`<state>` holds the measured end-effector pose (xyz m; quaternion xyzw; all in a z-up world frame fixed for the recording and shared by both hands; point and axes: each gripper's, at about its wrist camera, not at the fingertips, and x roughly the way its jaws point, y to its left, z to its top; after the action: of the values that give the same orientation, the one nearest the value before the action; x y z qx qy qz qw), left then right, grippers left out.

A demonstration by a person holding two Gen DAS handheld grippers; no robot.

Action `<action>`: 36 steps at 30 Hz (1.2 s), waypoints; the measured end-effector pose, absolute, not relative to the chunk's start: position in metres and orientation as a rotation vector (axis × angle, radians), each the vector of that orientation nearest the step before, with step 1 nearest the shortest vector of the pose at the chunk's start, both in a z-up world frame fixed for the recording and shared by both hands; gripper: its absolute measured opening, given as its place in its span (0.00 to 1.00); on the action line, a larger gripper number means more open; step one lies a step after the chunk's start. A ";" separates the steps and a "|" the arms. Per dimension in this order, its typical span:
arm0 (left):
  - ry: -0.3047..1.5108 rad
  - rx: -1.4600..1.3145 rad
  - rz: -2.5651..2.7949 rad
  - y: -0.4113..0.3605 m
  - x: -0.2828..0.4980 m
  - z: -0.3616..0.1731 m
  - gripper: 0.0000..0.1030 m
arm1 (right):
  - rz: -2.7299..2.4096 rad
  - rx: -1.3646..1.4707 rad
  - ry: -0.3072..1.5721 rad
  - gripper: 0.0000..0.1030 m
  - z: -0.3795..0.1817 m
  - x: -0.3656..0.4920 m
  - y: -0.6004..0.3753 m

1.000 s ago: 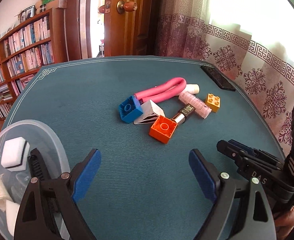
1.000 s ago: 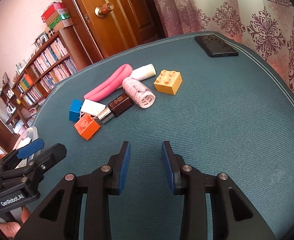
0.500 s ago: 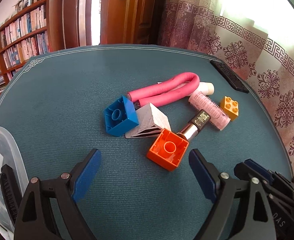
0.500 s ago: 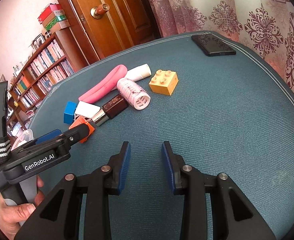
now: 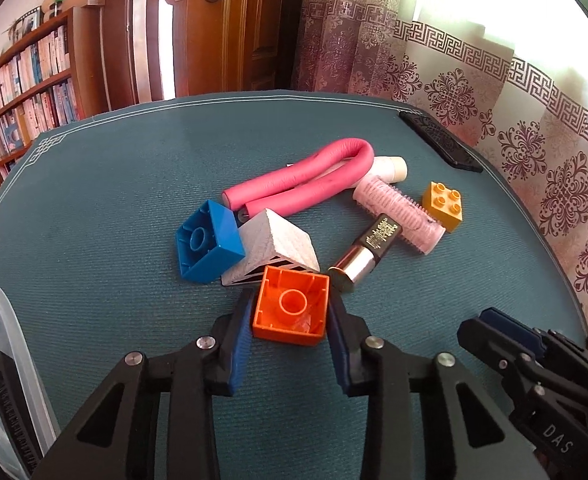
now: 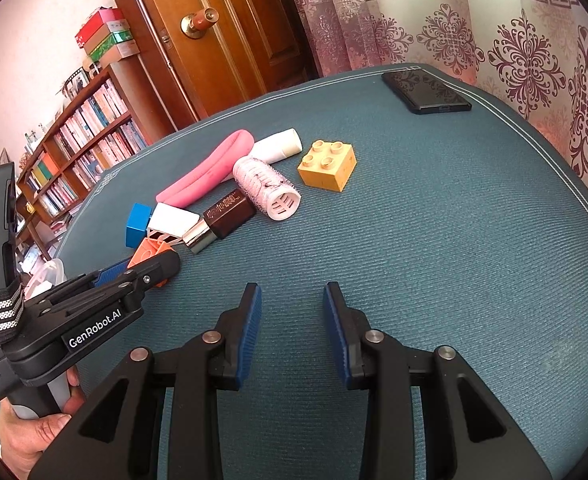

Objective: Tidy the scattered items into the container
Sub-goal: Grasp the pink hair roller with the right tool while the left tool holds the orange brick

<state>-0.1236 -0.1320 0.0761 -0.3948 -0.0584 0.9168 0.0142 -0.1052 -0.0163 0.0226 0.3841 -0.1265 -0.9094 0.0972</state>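
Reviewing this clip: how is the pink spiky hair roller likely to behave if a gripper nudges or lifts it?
The hair roller lies on its side and is cylindrical, so a nudge would probably roll it. Its hollow vented end suggests it is light. The bristles likely help grip.

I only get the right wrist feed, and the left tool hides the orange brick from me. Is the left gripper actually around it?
Observer: Yes. In the left wrist view the orange brick sits between the left gripper pads, which press on its two sides.
Operator: Which way up is it?
Observer: Its hollow underside faces the camera; the studs are out of sight.
Operator: Where is the container from there?
Observer: The clear container is at the lower left of that view, with white pieces inside.
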 end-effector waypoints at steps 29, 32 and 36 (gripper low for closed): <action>-0.407 -1.159 2.893 -0.167 -0.107 0.085 0.36 | -2.664 1.207 -0.080 0.37 0.040 -0.205 -0.055; -0.415 -1.154 2.887 -0.167 -0.107 0.085 0.36 | -2.626 1.219 -0.008 0.49 0.034 -0.209 -0.061; -0.455 -1.154 2.869 -0.170 -0.107 0.083 0.36 | -2.633 1.209 0.068 0.50 0.030 -0.212 -0.069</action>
<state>-0.1071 -0.1700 0.0834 -0.3693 -0.1456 0.9178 0.0081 -0.2119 -0.0689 0.0299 0.4141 0.0234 -0.9018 0.1214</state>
